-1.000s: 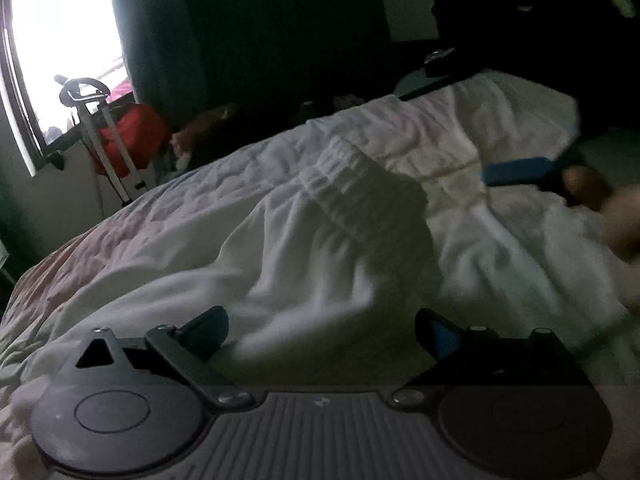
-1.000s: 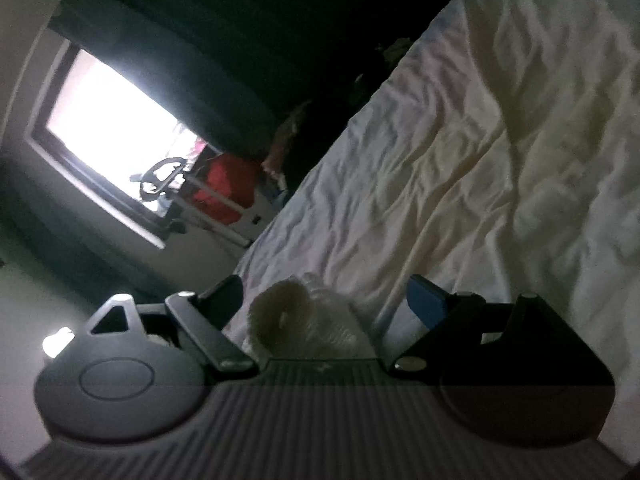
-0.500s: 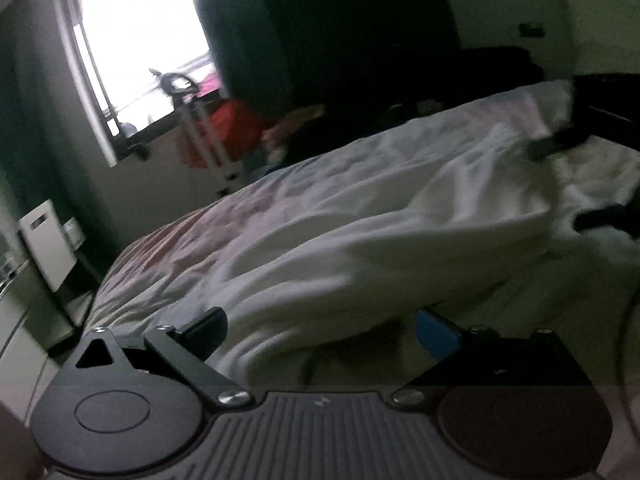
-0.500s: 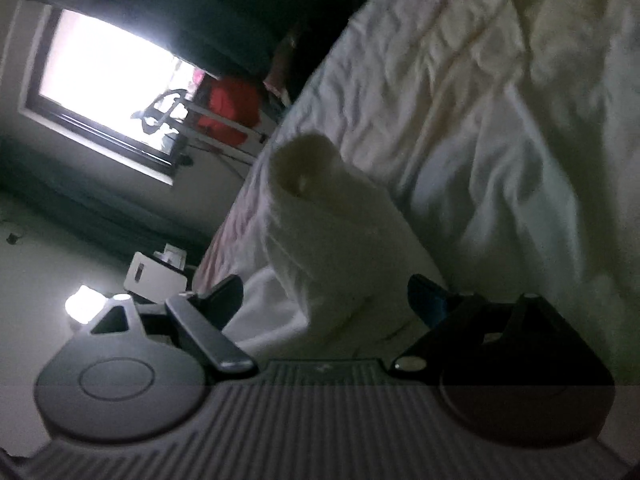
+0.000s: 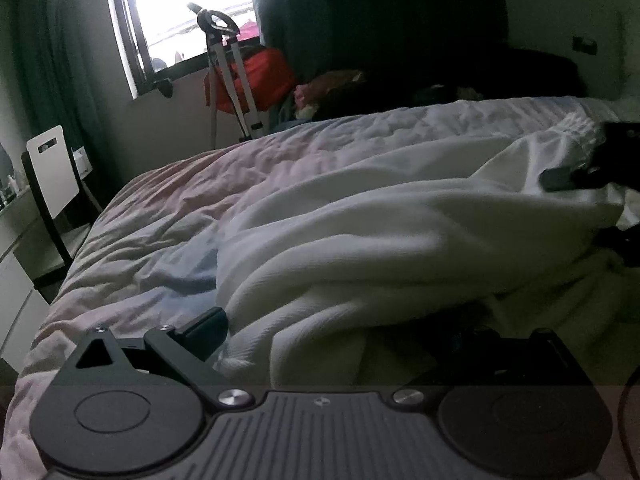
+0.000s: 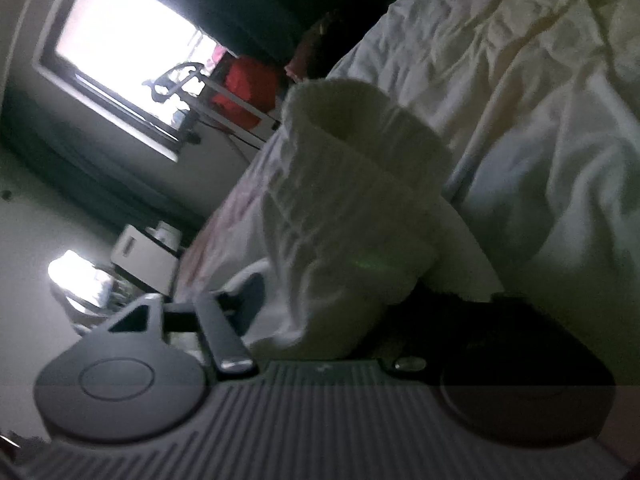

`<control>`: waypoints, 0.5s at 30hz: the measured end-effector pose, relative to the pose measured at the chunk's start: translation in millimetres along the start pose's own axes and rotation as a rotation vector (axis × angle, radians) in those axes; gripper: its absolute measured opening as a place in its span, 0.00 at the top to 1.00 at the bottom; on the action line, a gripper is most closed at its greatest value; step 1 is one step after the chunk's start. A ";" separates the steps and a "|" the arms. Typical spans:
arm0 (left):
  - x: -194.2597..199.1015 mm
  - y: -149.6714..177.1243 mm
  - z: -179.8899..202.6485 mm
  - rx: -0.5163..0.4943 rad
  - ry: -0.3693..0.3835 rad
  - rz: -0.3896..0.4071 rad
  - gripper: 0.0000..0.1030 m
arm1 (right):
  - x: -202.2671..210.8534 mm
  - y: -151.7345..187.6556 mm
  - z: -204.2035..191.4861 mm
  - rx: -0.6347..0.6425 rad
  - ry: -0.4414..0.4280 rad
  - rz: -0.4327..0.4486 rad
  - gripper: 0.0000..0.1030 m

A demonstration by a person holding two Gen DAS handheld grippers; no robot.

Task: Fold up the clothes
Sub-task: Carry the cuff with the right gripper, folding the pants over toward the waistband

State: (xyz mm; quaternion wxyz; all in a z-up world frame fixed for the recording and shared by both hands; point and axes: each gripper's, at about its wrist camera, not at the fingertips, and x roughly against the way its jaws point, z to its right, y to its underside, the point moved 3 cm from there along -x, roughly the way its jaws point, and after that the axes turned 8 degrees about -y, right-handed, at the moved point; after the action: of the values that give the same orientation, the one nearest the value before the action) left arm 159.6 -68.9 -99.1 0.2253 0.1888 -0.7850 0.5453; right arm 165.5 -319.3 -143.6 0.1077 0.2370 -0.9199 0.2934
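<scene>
A white ribbed garment point(image 5: 400, 240) lies bunched across the bed. Its near folds drape between my left gripper's point(image 5: 332, 332) fingers; the left finger point(image 5: 204, 328) shows and the right one is hidden under the cloth, so the jaws look wide apart. In the right wrist view the garment's elastic waistband end point(image 6: 352, 184) stands up between my right gripper's point(image 6: 340, 308) fingers, with cloth covering the right finger. My right gripper also shows in the left wrist view point(image 5: 592, 176) at the far right, at the waistband.
The bed has a crumpled pale quilt point(image 5: 180, 208). Beyond its far edge are a bright window point(image 5: 180, 12), a red bag point(image 5: 256, 76) with a metal trolley handle, and dark curtains. A white chair point(image 5: 52, 176) stands at the left of the bed.
Both views swung. The left gripper turned left, so the window moved towards the middle and the garment now stretches to the right. The waistband end stands larger in the right gripper.
</scene>
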 end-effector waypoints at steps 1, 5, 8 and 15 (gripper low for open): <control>-1.4 1.2 0.3 -0.002 -0.002 -0.003 0.02 | -3.3 -2.1 -2.8 0.032 0.022 0.007 0.55; -2.1 4.7 -3.6 0.013 -0.006 -0.009 0.02 | 3.8 -13.1 -31.0 0.205 0.022 0.095 0.81; -0.6 6.5 -7.5 0.046 -0.001 -0.019 0.02 | 28.2 -20.6 -64.6 0.364 -0.078 0.230 0.82; 3.0 14.3 -9.1 0.059 -0.020 -0.037 0.02 | 30.2 -27.3 -9.0 0.150 0.054 0.174 0.79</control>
State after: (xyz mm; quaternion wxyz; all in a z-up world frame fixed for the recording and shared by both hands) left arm 150.7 -55.7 -105.7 0.2217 0.2151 -0.7671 0.5622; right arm 153.6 -344.9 -112.8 0.0886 0.1559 -0.9092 0.3758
